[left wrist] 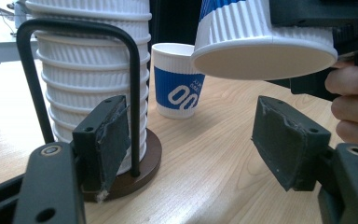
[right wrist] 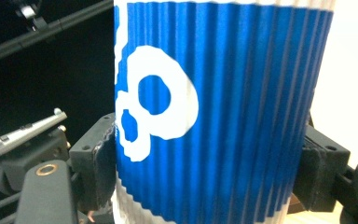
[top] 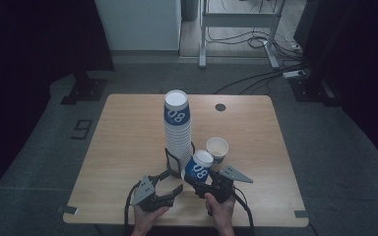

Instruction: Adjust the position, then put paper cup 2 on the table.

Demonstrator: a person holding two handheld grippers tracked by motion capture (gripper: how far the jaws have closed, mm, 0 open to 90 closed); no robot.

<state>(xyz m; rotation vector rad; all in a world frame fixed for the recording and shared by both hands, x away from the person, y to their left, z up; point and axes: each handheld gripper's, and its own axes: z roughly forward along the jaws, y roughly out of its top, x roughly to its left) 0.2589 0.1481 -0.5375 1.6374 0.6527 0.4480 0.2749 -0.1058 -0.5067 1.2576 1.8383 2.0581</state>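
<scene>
Gripping one blue-and-white cup [top: 198,166] upside down above the surface [top: 128,147]: right gripper [top: 193,179], pads tight on its ribbed sides. Beside it, left gripper [top: 173,191], jaws apart, nothing between. Farther: one upright cup [top: 217,149], one tall stack [top: 177,128] in a wire holder [left wrist: 77,35]. Stack count unclear.

The held cup [right wrist: 214,112] is cropped, its print perhaps partly unreadable.
</scene>
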